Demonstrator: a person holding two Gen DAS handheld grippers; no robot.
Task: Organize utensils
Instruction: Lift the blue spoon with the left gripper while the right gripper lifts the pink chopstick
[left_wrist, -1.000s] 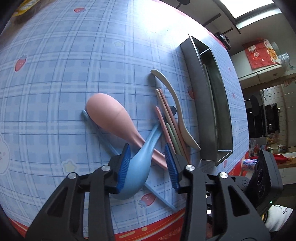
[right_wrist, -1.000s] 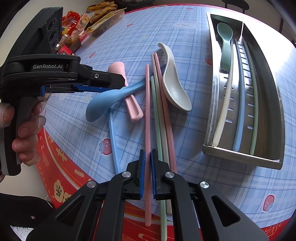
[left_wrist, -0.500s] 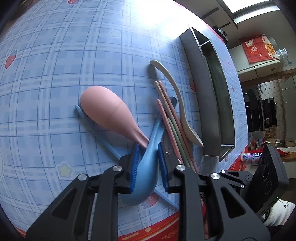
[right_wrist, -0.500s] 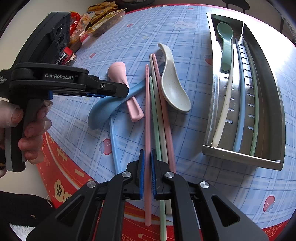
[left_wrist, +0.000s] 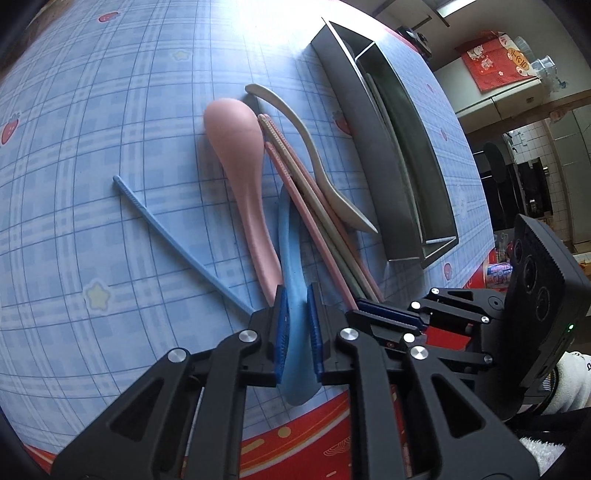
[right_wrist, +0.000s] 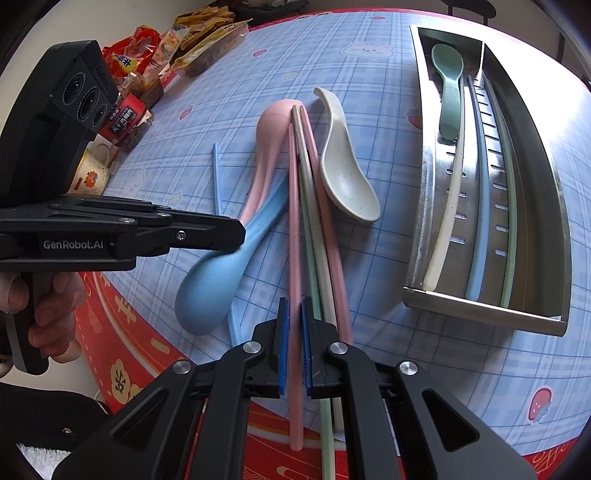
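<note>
My left gripper (left_wrist: 295, 317) is shut on the blue spoon (left_wrist: 291, 258) near its bowl; the spoon also shows in the right wrist view (right_wrist: 229, 254). My right gripper (right_wrist: 293, 325) is shut on a pink chopstick (right_wrist: 293, 206) that lies among green, beige and pink chopsticks (right_wrist: 314, 206). A pink spoon (left_wrist: 240, 147) lies beside the blue one. A beige spoon (right_wrist: 343, 166) lies right of the chopsticks. A steel utensil tray (right_wrist: 546, 206) at the right holds a green spoon (right_wrist: 448, 92) and several chopsticks. A blue chopstick (left_wrist: 177, 243) lies loose at the left.
Snack packets (right_wrist: 199, 33), a red tin (right_wrist: 125, 122) and a mug (right_wrist: 92, 170) stand at the table's far left. The red table edge (right_wrist: 122, 354) runs close under both grippers.
My left gripper has closed fully on the blue spoon and turned it nearly parallel with the chopsticks; the pink spoon swung with it. My right gripper keeps its hold on the pink chopstick.
</note>
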